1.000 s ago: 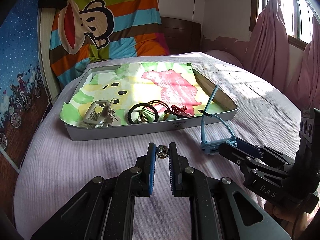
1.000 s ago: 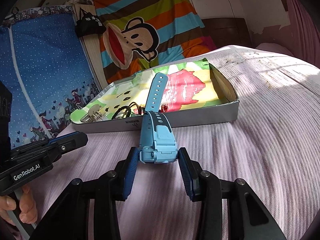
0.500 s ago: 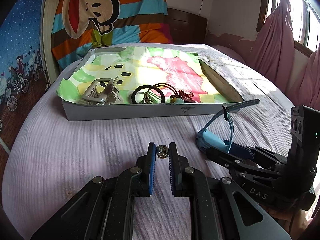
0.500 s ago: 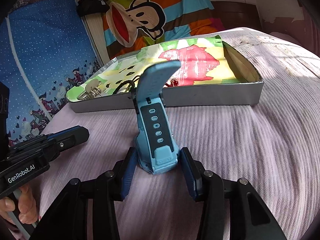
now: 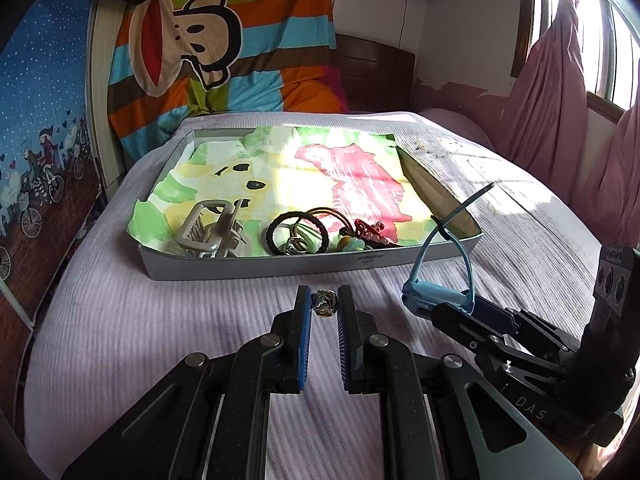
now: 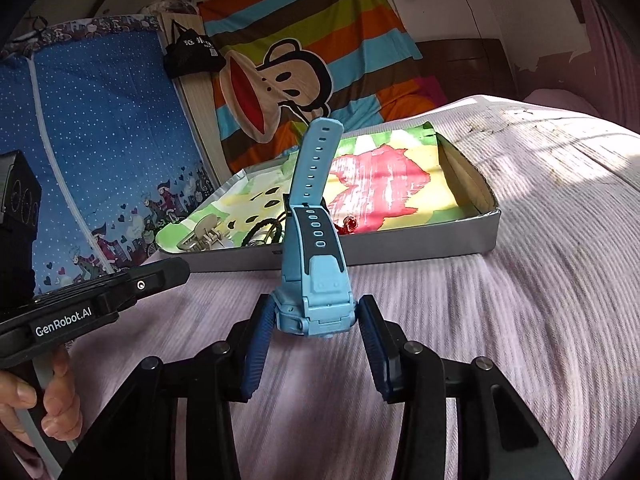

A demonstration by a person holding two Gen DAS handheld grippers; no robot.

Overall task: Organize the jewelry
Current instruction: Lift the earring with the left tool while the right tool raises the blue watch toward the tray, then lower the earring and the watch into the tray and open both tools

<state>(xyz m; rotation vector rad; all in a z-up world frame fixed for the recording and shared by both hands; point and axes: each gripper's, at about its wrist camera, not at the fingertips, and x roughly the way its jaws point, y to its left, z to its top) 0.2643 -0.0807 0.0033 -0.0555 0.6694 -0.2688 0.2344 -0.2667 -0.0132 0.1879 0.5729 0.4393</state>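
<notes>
Left gripper [image 5: 324, 309]: blue pads pinched on a small metal bell [image 5: 325, 303], held above the lilac bedspread [image 5: 160, 320] just in front of the near wall of the tray. Right gripper [image 6: 316, 322]: fingers closed on the case of a light-blue wristwatch [image 6: 314, 276], whose strap stands upright and arches toward the tray; in the left wrist view the same watch [image 5: 440, 292] appears to the right of the bell, just outside the tray's near-right corner. Shallow grey tray [image 5: 280, 270]: lined with a colourful printed sheet, resting on the bed. Along its near edge, from left to right: a beige claw hair clip [image 5: 210, 232], a black hair tie [image 5: 297, 233] with metal rings, and a dark red beaded piece [image 5: 370, 232]. Far background: striped cartoon-monkey blanket [image 5: 208, 52]; pink curtain [image 5: 560, 92] at right.
</notes>
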